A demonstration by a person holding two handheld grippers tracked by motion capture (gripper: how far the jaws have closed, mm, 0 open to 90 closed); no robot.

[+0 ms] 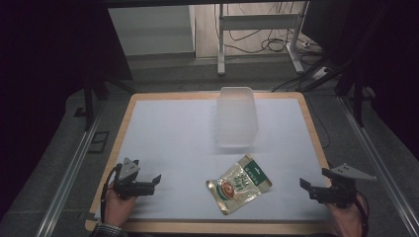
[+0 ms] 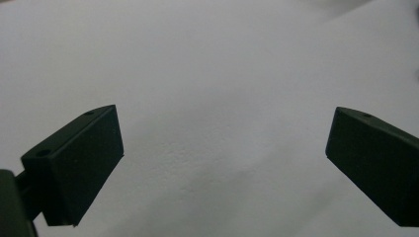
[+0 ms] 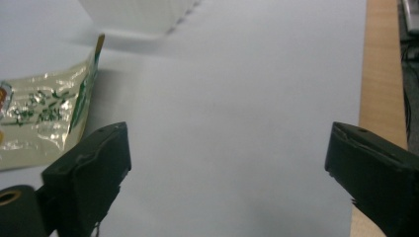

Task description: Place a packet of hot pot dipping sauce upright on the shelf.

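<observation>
- Pouch [image 1: 239,183] lies flat at lower centre of the high view, on the surface [image 1: 173,133], before the clear tub [image 1: 237,116].
- It looks light, soft, slippery; I would pinch one sealed edge.
- Both my left tongs [image 1: 157,179] and right tongs [image 1: 303,183] are released, holding nothing.

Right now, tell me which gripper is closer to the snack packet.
The right gripper: its open fingers point at the snack packet, whose edge shows beside them in its own view. The left gripper sits farther off, over bare white table.
</observation>
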